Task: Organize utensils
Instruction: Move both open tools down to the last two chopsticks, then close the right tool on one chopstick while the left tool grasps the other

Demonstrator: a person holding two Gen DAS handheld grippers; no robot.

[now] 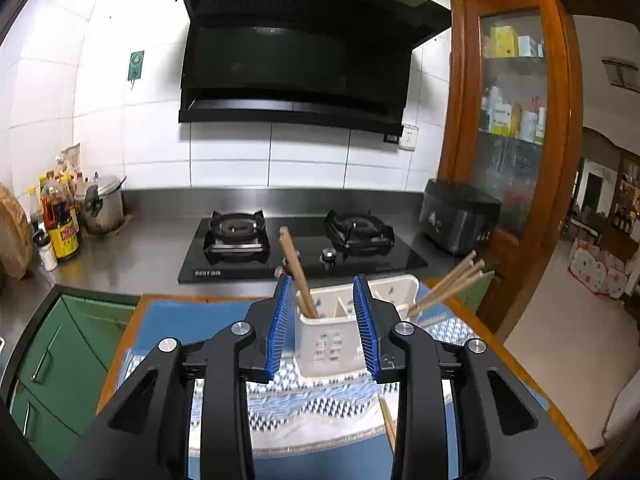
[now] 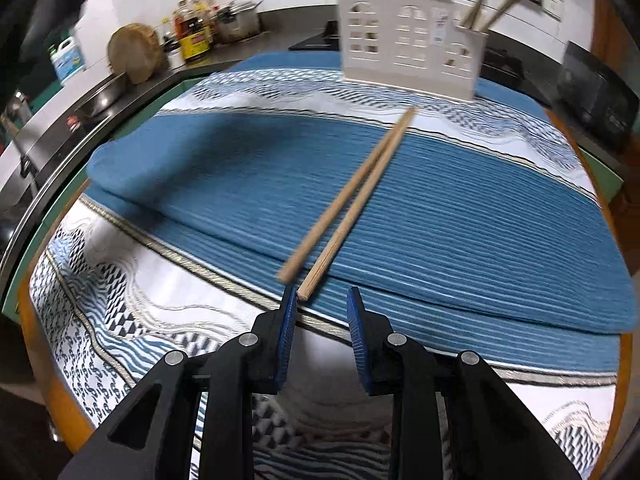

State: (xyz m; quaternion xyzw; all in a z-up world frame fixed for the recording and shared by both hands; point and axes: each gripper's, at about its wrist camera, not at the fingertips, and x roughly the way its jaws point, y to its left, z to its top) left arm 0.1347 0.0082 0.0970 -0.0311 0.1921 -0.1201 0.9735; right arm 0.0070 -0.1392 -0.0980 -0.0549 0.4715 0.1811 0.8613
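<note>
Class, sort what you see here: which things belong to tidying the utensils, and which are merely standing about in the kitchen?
Part of the job:
- white utensil holder
- chopsticks standing in it
- two loose chopsticks on the blue cloth
- left gripper and right gripper, both open

Just standing about:
- gas hob
- range hood
- sauce bottles
- metal pot
- round wooden board

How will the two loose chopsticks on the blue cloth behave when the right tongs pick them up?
The chopsticks look like thin, straight wood, so probably stiff and light. They lie crossed near one end, so they may splay or pivot when pinched. The ribbed cloth should probably limit rolling.
</note>
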